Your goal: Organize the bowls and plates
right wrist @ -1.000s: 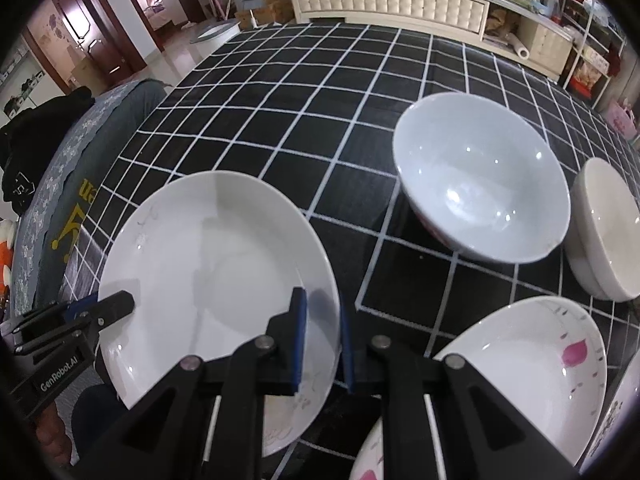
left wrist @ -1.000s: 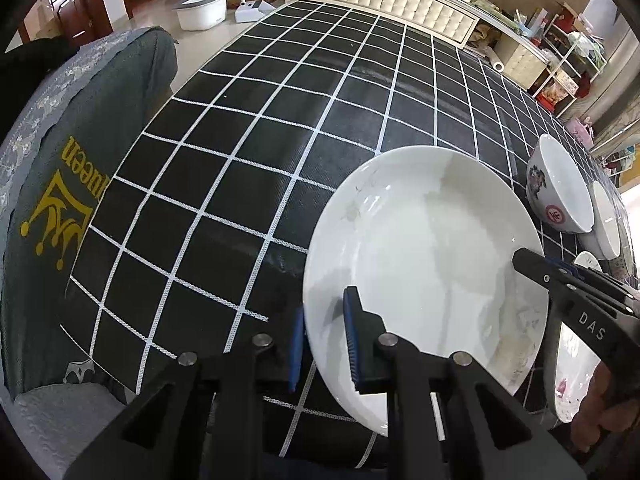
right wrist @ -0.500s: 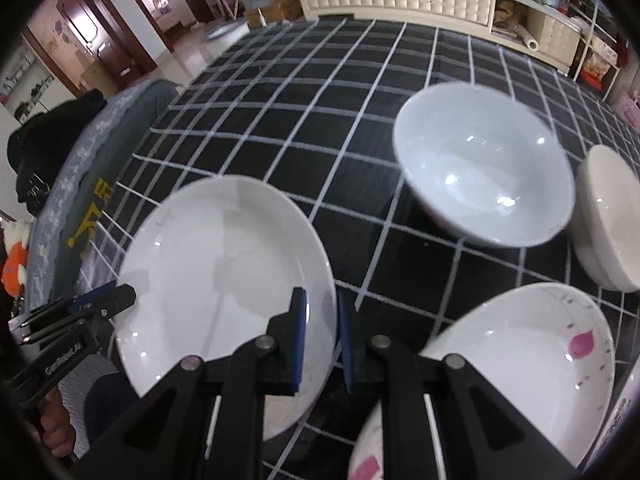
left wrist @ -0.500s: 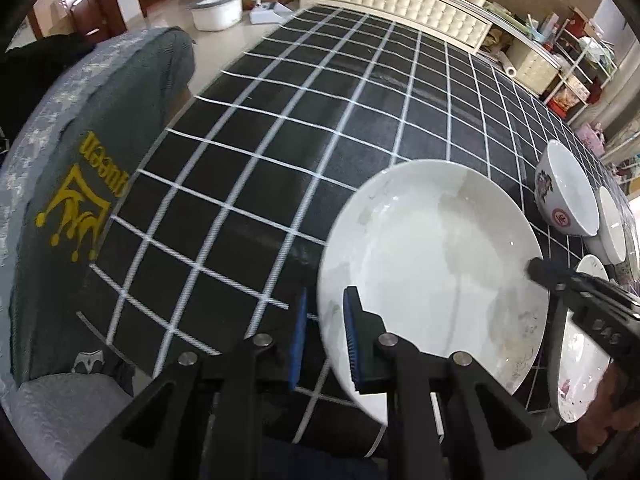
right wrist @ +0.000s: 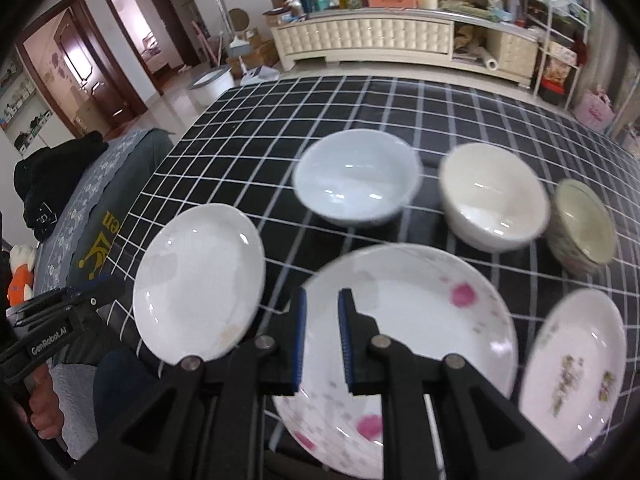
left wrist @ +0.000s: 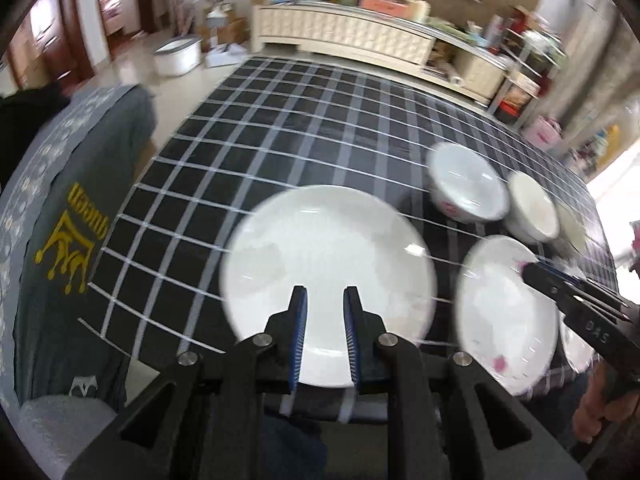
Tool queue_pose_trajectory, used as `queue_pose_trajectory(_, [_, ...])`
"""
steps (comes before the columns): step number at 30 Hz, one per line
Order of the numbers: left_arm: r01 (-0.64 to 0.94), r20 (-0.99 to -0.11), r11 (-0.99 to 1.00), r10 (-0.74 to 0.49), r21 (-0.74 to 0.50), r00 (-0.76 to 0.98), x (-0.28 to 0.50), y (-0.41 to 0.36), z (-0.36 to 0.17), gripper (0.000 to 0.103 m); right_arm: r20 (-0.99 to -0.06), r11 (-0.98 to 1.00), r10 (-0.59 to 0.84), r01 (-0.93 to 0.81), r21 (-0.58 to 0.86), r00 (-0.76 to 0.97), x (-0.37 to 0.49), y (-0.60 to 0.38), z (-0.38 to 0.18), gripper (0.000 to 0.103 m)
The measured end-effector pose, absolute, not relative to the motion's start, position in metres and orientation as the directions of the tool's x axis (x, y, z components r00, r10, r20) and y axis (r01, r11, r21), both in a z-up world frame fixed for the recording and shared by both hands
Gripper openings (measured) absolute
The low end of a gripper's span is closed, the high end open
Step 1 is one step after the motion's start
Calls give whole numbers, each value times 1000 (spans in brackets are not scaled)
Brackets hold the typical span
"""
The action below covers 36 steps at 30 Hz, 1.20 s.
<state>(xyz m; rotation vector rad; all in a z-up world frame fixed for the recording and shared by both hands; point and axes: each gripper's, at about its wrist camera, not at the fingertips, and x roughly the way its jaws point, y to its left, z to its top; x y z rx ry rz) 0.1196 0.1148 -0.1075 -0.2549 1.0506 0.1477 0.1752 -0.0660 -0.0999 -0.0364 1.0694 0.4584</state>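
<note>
1. the left gripper (left wrist: 323,334) sits at 6 o'clock, its jaws slightly apart with nothing gripped between them.
2. a plain white plate (left wrist: 328,268) lies on the checked tablecloth (left wrist: 280,140) at centre.
3. a pink-flowered plate (left wrist: 506,312) is at 4 o'clock, under the right gripper (left wrist: 532,270).
4. two bowls (left wrist: 466,188) (left wrist: 534,206) stand at 2 o'clock.

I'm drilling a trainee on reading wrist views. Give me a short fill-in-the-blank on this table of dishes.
1. The far row holds ____ bowls, starting with the white bowl.
2. The pink-flowered plate has ____ blossoms printed on it.
3. The plain white plate lies on the ____ edge of the near row in the right wrist view.
4. The checked tablecloth is black with ____ lines.

Missing words: three; pink; left; white
</note>
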Motion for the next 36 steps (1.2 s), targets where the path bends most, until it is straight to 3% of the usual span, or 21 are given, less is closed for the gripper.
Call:
queue_pose_trajectory(7, [-104,-863,982,-87,-159,497,113,50,-105,16,-853,925,309,-342,166,420,161,-111,-98,19])
queue_pose_trajectory(15, [-66,-876,978,-145,-196,460,114,13,-119,19,-866,937,276,-319,145,417,155,-149,-107,21])
queue_pose_trajectory(18, [-55,-882,980,-147,-191,448,117,5,-123,25,-879,940,263,-312,140,398,159,-158,-116,27])
queue_pose_trajectory(21, [-52,-887,981,-146,-187,438,123,1,-128,35,-887,945,243,-304,125,393,163,-162,-122,40])
queue_pose_trajectory(23, [-57,-891,980,-146,-189,430,126,0,-133,35,-887,946,239,-300,122,394,166,-164,-125,47])
queue_pose_trajectory(36, [-78,-918,971,-183,-224,353,146,-1,-166,35,-896,941,205,-330,71,393,197,-160,-139,48])
